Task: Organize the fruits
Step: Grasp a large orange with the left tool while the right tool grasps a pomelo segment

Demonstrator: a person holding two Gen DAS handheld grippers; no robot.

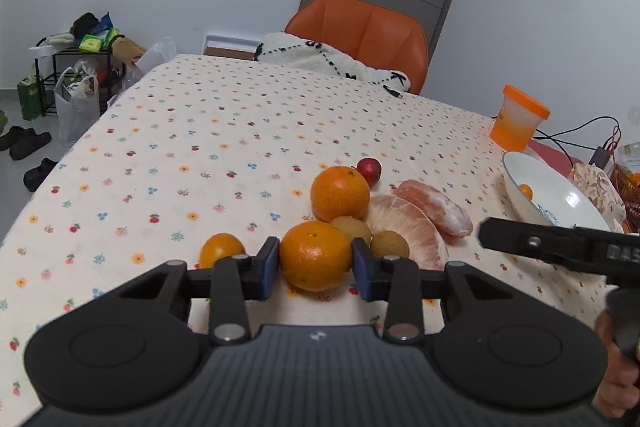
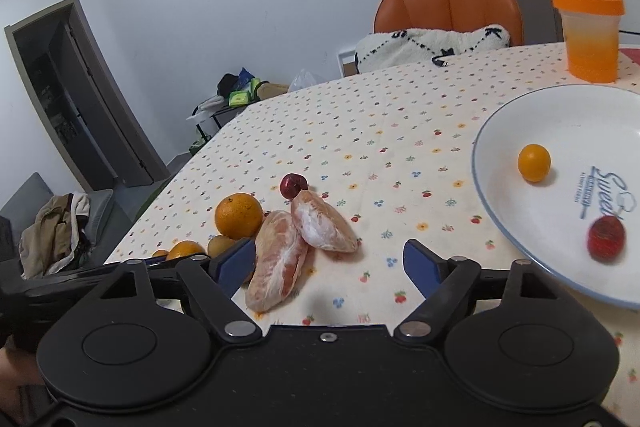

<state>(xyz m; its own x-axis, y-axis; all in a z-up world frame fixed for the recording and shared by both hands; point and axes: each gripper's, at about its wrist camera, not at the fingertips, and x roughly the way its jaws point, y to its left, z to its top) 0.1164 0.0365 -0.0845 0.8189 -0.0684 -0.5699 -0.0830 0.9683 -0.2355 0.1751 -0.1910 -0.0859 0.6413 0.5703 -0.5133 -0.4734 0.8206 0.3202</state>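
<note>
Flanking the near orange [image 1: 315, 255] on the tablecloth [image 1: 224, 131], the left gripper [image 1: 316, 267] barely touched its firm, rollable sides; the right gripper [image 2: 330, 263] gaped empty near the plate [image 2: 500, 227].

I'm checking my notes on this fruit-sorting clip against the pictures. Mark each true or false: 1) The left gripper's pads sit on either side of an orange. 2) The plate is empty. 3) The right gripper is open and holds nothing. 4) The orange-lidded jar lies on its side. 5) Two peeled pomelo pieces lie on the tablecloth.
1) True: the left gripper brackets an orange.
2) False: the plate holds a small orange fruit and a red fruit.
3) True: the right gripper is open, nothing between its fingers.
4) False: the jar stands upright.
5) True: the pomelo pieces lie on the tablecloth.
</note>
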